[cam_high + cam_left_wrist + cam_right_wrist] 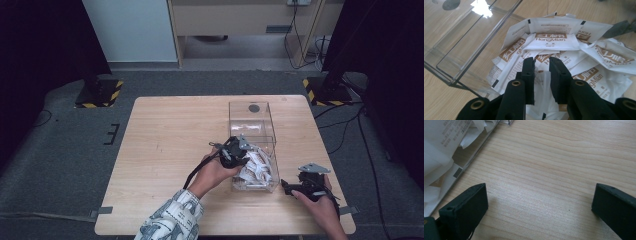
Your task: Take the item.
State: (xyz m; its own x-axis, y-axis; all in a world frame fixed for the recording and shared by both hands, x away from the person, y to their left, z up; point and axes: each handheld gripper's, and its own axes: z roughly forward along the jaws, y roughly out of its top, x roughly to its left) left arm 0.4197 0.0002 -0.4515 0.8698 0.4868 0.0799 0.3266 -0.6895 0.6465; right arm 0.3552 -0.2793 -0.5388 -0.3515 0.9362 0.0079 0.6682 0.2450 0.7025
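At 4 o'clock on the table (165,150), white HongMian packets (551,41) lie piled in a clear plastic box (251,122). They look light, thin and slippery; pinch one by its edge. Left gripper (542,65) hangs over them, jaws nearly together, holding nothing. Box walls crowd in. Right gripper (539,195) rests wide apart at 5 o'clock.
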